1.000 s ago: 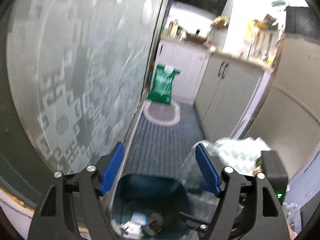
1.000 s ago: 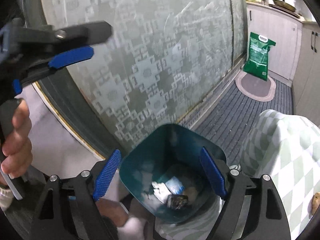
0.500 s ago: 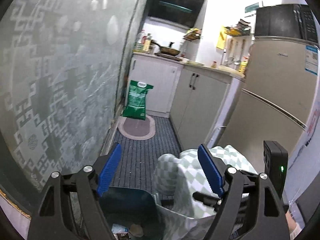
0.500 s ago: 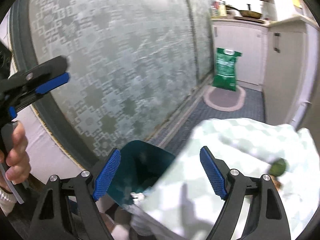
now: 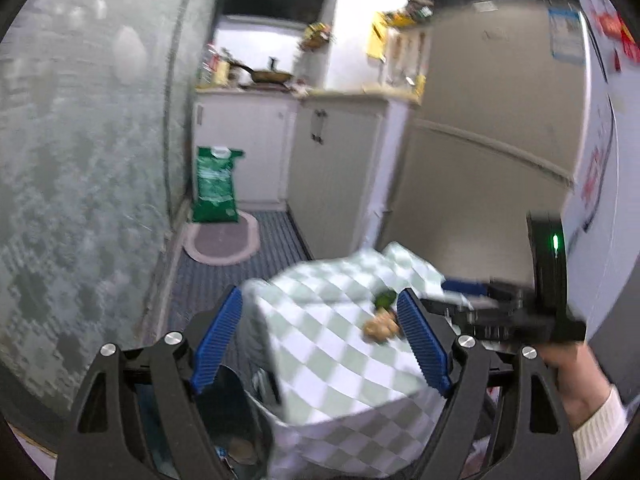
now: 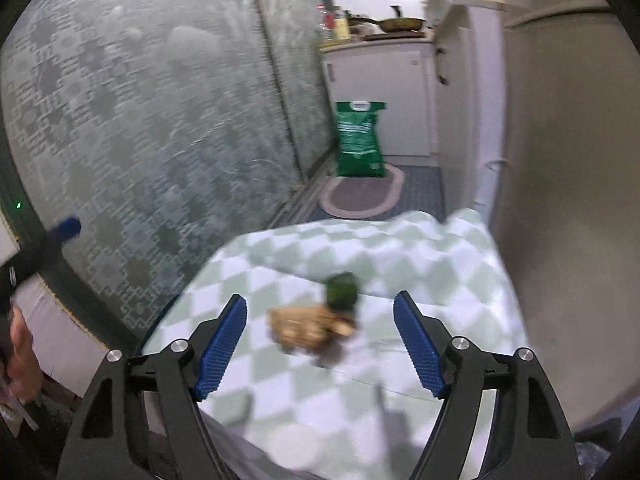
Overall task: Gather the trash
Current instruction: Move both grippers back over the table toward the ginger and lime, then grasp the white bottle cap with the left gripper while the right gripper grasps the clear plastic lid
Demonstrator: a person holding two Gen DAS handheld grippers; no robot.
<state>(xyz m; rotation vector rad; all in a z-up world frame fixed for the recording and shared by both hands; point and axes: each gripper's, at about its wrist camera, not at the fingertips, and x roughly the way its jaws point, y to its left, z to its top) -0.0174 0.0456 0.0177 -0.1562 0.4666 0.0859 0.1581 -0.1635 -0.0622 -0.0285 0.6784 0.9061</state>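
Right wrist view: the scraps (image 6: pixel 312 326) lay on the checked tabletop (image 6: pixel 440 264). My right gripper (image 6: pixel 320 344) had its fingers spread around them, closing, untouched; approach should stay centred.

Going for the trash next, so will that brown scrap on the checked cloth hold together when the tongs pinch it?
The brown scrap looks crumpled and irregular, so probably light and crushable. It may shed bits. The checked cloth beneath looks soft and may bunch if pushed.
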